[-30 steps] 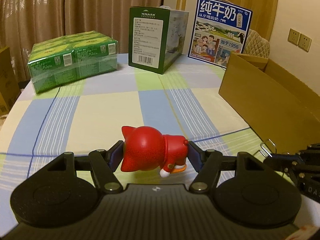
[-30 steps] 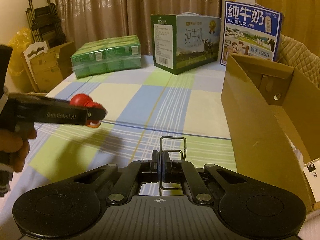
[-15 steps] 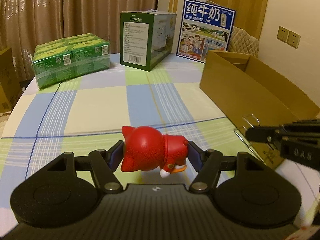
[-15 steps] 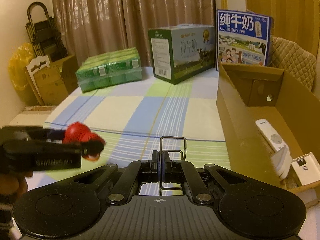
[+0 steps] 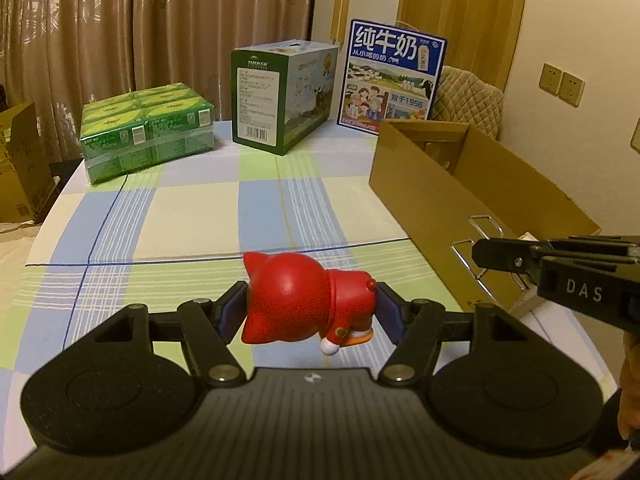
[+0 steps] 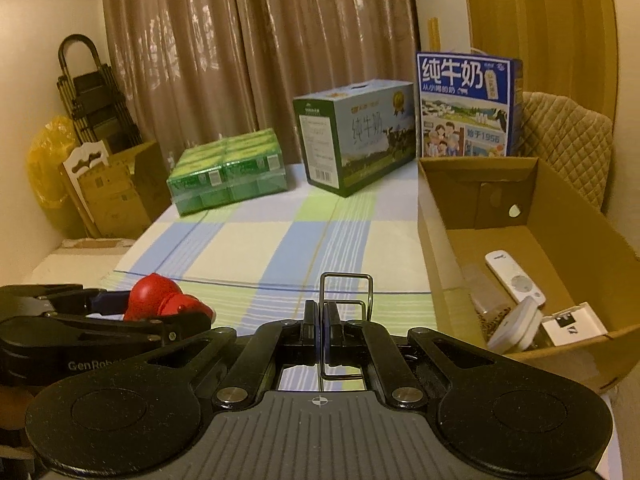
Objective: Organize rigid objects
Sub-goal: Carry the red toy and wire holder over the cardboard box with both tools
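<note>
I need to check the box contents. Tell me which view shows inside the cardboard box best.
The right wrist view: it looks into the cardboard box and shows items on its floor. The left wrist view shows mostly its outer wall.

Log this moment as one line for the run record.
left gripper: shut on red cat figurine | right gripper: shut on wire clip | cardboard box: holds remote
</note>
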A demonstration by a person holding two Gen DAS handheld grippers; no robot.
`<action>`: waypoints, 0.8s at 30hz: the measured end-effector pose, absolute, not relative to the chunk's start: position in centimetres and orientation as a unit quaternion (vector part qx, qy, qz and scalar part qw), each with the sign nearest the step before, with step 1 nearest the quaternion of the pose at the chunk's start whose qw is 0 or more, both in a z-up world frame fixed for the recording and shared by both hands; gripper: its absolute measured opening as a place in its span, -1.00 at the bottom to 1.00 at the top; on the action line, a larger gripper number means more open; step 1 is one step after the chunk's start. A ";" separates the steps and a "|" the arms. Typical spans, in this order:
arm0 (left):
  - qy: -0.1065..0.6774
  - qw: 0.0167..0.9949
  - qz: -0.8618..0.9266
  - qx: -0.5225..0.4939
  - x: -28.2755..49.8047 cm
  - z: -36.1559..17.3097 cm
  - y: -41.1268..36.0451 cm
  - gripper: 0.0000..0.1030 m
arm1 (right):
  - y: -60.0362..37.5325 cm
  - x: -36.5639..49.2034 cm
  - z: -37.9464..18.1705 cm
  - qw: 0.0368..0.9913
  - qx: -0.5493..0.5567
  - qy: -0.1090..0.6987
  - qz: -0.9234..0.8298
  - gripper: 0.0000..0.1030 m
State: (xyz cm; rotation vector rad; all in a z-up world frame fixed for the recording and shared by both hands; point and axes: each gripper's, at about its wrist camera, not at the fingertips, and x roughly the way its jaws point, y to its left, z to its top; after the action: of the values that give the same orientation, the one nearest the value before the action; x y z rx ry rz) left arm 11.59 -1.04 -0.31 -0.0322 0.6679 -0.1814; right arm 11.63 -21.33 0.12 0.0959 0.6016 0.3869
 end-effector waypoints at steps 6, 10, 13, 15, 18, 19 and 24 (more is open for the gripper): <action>0.327 0.941 -0.090 -0.018 9.7 0.7 -2.2 0.22 | -22.3 10.0 1.7 0.938 0.054 0.284 0.190 -1.00; 0.326 0.941 -0.095 -0.015 8.8 1.2 -3.0 0.22 | -23.3 8.9 2.4 0.940 0.060 0.278 0.187 -1.00; 0.324 0.941 -0.100 -0.011 8.5 1.6 -3.7 0.22 | -24.2 8.4 2.8 0.942 0.064 0.275 0.183 -1.00; 0.322 0.941 -0.104 -0.009 8.4 1.9 -4.2 0.23 | -24.8 8.2 3.0 0.942 0.065 0.275 0.179 -1.00; 0.320 0.941 -0.112 -0.007 8.3 2.2 -5.1 0.22 | -25.7 7.7 3.3 0.944 0.068 0.274 0.173 -1.00; 0.320 0.940 -0.116 -0.006 8.2 2.3 -5.5 0.22 | -26.0 7.6 3.4 0.944 0.069 0.274 0.172 -1.00; 0.314 0.940 -0.134 0.001 8.6 3.1 -7.3 0.22 | -28.0 6.9 4.0 0.946 0.071 0.273 0.162 -1.00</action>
State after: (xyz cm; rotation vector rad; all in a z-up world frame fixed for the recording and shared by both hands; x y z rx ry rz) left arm 8.57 -7.29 3.14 0.0027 0.6401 -0.2736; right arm 6.94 -27.96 4.01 0.1449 0.5555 0.3290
